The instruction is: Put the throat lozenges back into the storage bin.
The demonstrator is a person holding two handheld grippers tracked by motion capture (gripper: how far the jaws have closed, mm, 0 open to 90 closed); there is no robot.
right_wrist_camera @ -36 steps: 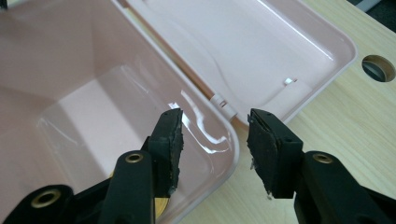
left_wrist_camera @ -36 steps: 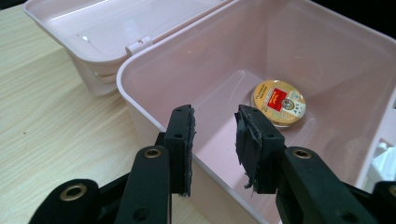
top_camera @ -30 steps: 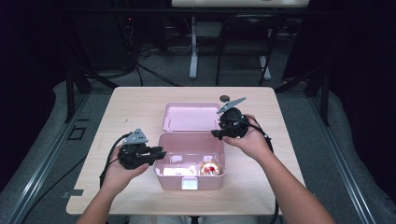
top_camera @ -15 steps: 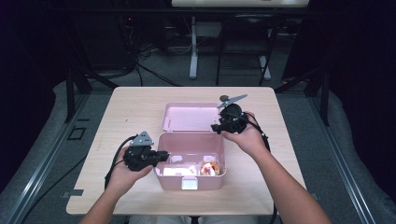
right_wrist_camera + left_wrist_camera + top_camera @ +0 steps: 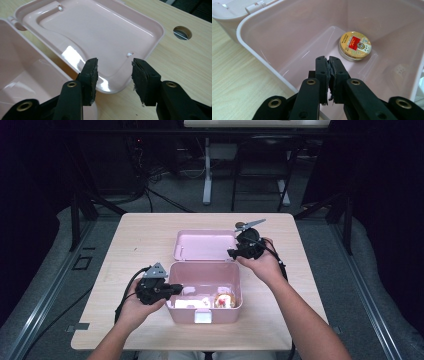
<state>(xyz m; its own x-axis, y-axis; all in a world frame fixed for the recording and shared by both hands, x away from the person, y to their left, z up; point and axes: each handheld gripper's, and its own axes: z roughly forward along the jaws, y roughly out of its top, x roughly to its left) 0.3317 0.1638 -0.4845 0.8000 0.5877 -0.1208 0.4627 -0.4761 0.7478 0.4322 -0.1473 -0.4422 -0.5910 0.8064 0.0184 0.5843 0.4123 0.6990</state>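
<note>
A pink plastic box point(image 5: 176, 281) stands open at the table's middle, its lid point(image 5: 205, 245) lying flat behind it. A round gold tin point(image 5: 354, 46) with a red label lies on the box floor, at the front right point(image 5: 223, 301) in the high view. My left gripper point(image 5: 329, 58) reaches over the box's left rim point(image 5: 180, 290). Its jaws have just been closing and now stand shut with nothing between them. My right gripper point(image 5: 114, 63) hovers open over the lid's right corner point(image 5: 231, 254), its pads clear of the lid.
A round cable hole point(image 5: 182, 32) pierces the wooden table point(image 5: 135, 245) just behind the lid's right end. A white object point(image 5: 189, 303) lies in the box beside the tin. Dark floor, cables and stand legs surround the table.
The left gripper's jaws have closed and it has edged slightly toward the box's left rim. The right hand and gripper have stayed in place.
</note>
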